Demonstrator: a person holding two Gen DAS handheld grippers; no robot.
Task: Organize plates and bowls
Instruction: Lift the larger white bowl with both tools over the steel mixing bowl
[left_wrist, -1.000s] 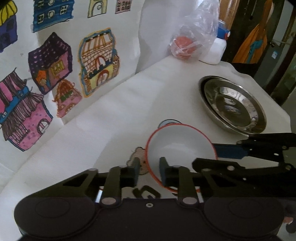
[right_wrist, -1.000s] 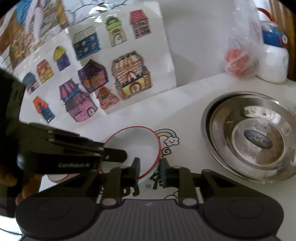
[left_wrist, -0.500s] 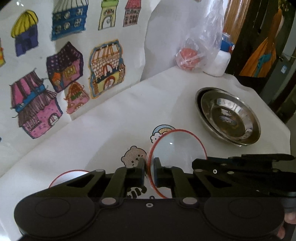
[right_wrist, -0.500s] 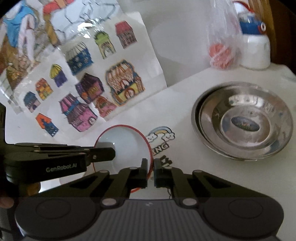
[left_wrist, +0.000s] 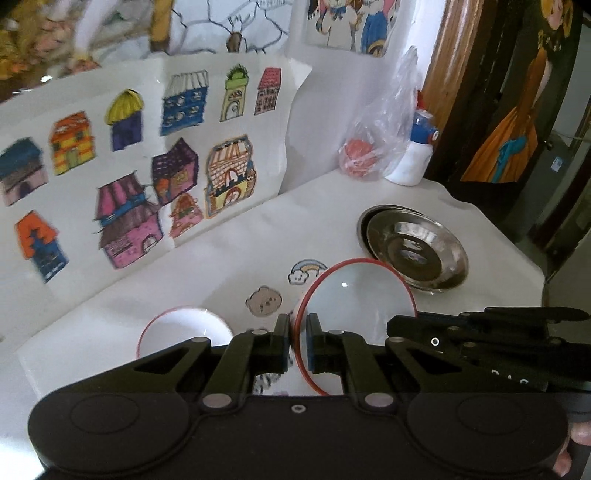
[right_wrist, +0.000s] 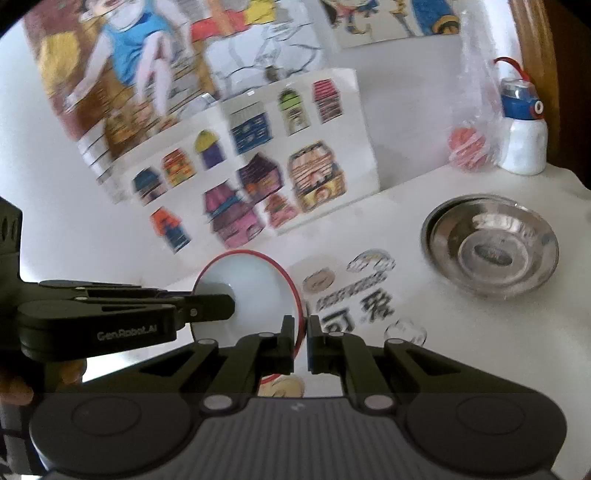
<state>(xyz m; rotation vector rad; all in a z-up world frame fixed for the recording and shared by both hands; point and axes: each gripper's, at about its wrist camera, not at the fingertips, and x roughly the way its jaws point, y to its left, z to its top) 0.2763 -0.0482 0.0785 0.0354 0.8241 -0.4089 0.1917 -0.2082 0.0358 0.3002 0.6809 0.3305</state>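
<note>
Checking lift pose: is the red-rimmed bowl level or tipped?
Tipped. The red-rimmed bowl is off the table, its opening facing the cameras, with the left claw and right claw each pinching its rim.

Both grippers pinching one red-rimmed bowl above the white table

The left gripper (left_wrist: 297, 341) is clamping the near rim of the red-rimmed bowl (left_wrist: 364, 295), which is tilting on edge clear of the table (left_wrist: 229, 266); the right gripper (left_wrist: 402, 325) is reaching in from the right and gripping its far side. A second red-rimmed bowl (left_wrist: 177, 330) is sitting lower left, and the steel plates (left_wrist: 413, 247) are lying stacked beyond.
</note>
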